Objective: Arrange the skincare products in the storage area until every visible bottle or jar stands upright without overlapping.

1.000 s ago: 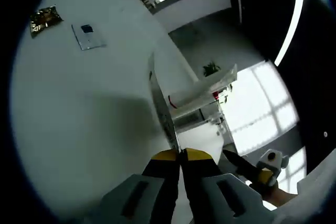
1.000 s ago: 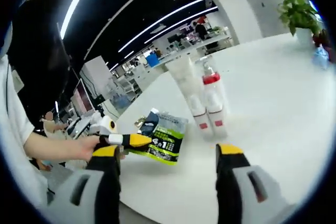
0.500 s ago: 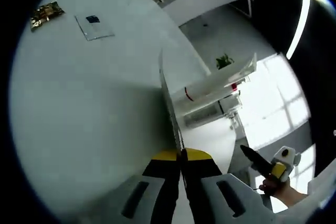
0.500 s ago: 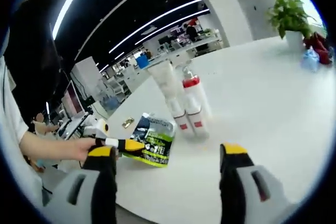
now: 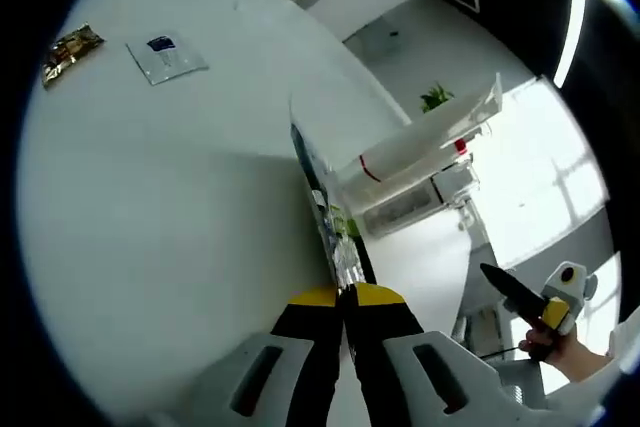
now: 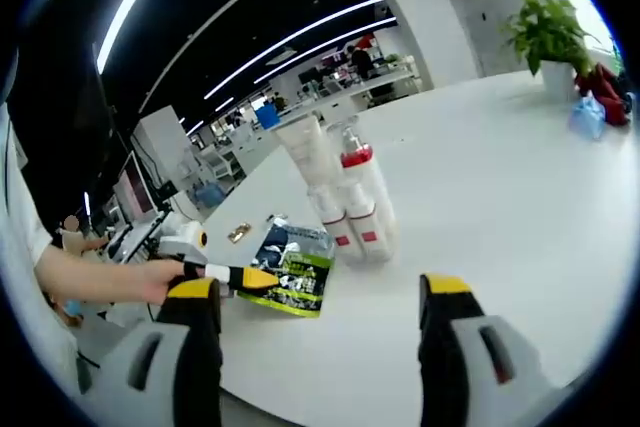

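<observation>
My left gripper [image 5: 343, 295] is shut on the edge of a green and black pouch [image 5: 322, 209], which I see edge-on rising from the jaws. In the right gripper view the same pouch [image 6: 292, 269] lies low over the white table [image 6: 500, 187], pinched by the left gripper [image 6: 240, 277]. Just behind it stand a white tube [image 6: 312, 175] and a red-capped white bottle [image 6: 362, 199], close together and upright. In the left gripper view the white tube [image 5: 415, 147] lies across the picture beyond the pouch. My right gripper [image 6: 320, 292] is open and holds nothing, short of the pouch and bottles.
A flat white sachet [image 5: 165, 55] and a gold wrapper [image 5: 68, 45] lie far off on the table. A small gold wrapper [image 6: 238, 234] sits behind the pouch. A potted plant [image 6: 545, 27] and a blue item [image 6: 588, 112] stand at the far right edge.
The pouch has turned slightly in the left gripper, so a little of its printed face shows. The left gripper view has swung. The bottles stay put.
</observation>
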Demonstrator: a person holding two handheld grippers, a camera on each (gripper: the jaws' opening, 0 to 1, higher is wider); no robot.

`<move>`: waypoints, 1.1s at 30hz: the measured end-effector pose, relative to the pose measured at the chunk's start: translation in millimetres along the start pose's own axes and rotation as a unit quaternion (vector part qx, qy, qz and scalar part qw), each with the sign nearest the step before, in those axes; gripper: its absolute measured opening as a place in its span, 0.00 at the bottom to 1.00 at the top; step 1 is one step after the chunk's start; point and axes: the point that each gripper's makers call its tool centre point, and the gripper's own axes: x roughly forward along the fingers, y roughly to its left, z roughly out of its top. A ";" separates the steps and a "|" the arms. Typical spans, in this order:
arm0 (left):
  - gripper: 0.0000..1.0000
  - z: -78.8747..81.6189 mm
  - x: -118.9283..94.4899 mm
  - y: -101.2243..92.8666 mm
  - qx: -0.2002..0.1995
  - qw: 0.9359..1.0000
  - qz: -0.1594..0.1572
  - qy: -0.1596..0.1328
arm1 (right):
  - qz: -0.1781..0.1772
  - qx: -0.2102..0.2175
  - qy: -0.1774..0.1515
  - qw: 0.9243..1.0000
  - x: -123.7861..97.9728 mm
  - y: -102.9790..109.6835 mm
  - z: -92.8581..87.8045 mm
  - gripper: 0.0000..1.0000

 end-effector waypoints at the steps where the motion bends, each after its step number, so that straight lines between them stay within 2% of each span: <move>1: 0.00 0.2 0.4 -0.4 -0.002 1.000 -0.002 0.001 | 0.000 0.001 0.000 1.000 0.0 -0.2 0.1 0.82; 17: 0.00 3.3 -1.9 7.2 0.016 1.000 0.016 -0.006 | 0.000 0.002 0.000 1.000 0.3 -0.1 -0.7 0.82; 19: 0.03 3.3 -2.3 10.2 0.038 0.999 0.026 -0.003 | 0.000 0.003 0.001 1.000 0.3 0.0 -0.8 0.82; 20: 0.06 1.1 -3.4 14.9 0.065 0.997 0.040 0.006 | 0.000 0.003 0.001 1.000 0.3 0.0 -0.8 0.82; 21: 0.10 -1.0 -3.7 16.4 0.073 0.996 0.047 0.012 | 0.001 0.003 0.001 1.000 0.3 0.2 -0.9 0.82; 22: 0.11 1.0 -4.0 9.4 0.078 0.996 0.030 0.005 | 0.001 0.002 0.001 1.000 0.3 0.2 -0.9 0.82; 23: 0.12 1.1 -7.6 8.8 0.067 0.997 0.036 0.006 | 0.001 0.002 0.001 1.000 0.3 0.3 -0.9 0.82; 25: 0.16 2.2 -10.1 6.6 0.070 0.997 0.037 0.005 | 0.001 0.003 0.002 1.000 0.4 0.2 -1.1 0.82; 33: 0.25 4.7 -17.2 5.1 0.115 0.992 0.058 0.010 | 0.001 0.004 0.001 1.000 0.0 0.7 -1.0 0.82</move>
